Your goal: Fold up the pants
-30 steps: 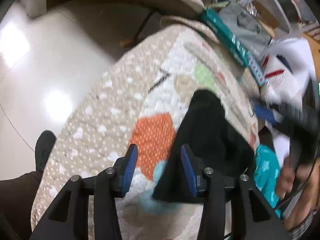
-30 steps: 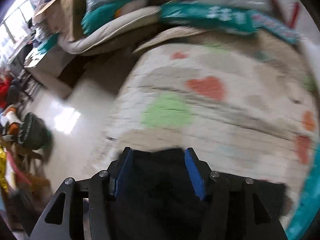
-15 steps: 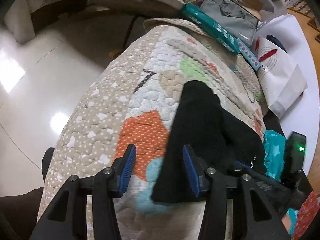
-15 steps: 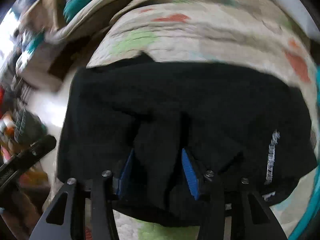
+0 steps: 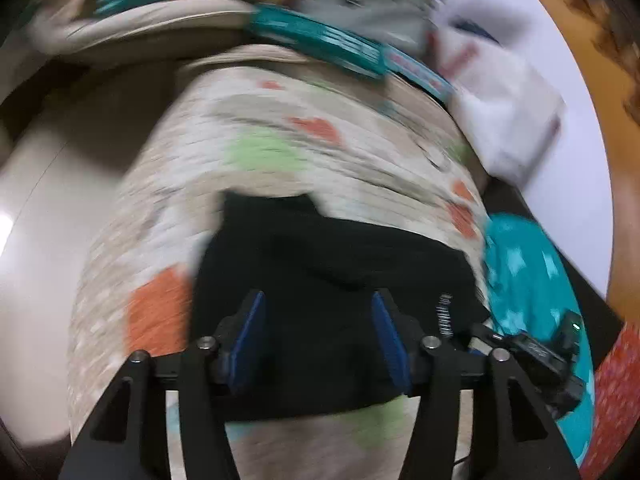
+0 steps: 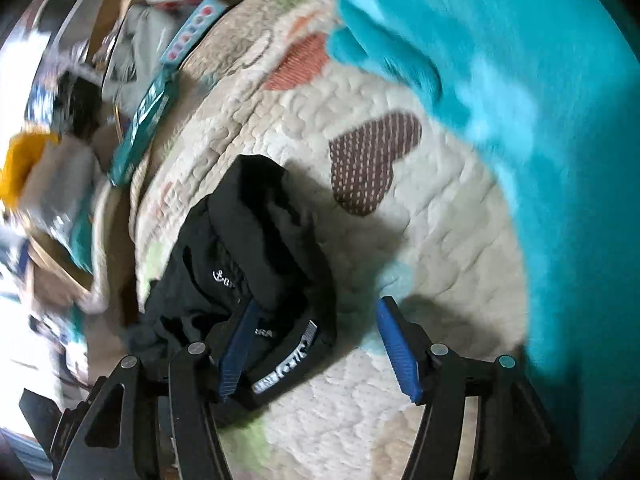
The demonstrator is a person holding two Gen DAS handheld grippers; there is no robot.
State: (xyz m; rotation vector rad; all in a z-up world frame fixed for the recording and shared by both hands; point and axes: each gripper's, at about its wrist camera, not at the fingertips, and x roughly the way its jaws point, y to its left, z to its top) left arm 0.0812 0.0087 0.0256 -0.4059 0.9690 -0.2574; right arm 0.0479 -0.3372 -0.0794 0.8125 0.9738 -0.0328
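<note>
Black fabric fills the near part of my left wrist view: the pants point(image 5: 332, 276) lie folded into a rough rectangle on the patchwork quilt point(image 5: 280, 136). My left gripper point(image 5: 318, 320) hangs over them with its blue pads point(image 5: 248, 332) spread about halfway and opening; cloth shows in the gap between them, but neither pad presses on it. Motion blur smears most of this picture.

From the right wrist view, my right gripper point(image 6: 318, 344) also stands fairly wide and is opening. Its left pad point(image 6: 236, 352) sits over the waistband edge of the pants point(image 6: 256, 248), where white lettering shows, while the other pad is over bare quilt point(image 6: 420, 216). I see nothing pinched there. The pants lie bunched to the left of this gripper, running away towards the quilt's edge.

Just to the right of the pants lies a turquoise cloth point(image 6: 520, 100) with pale marks, resting on the quilt. Farther off, at the quilt's far edge, a long teal box point(image 5: 320, 44) lies across, with a white bag point(image 5: 504, 96) beside it.
</note>
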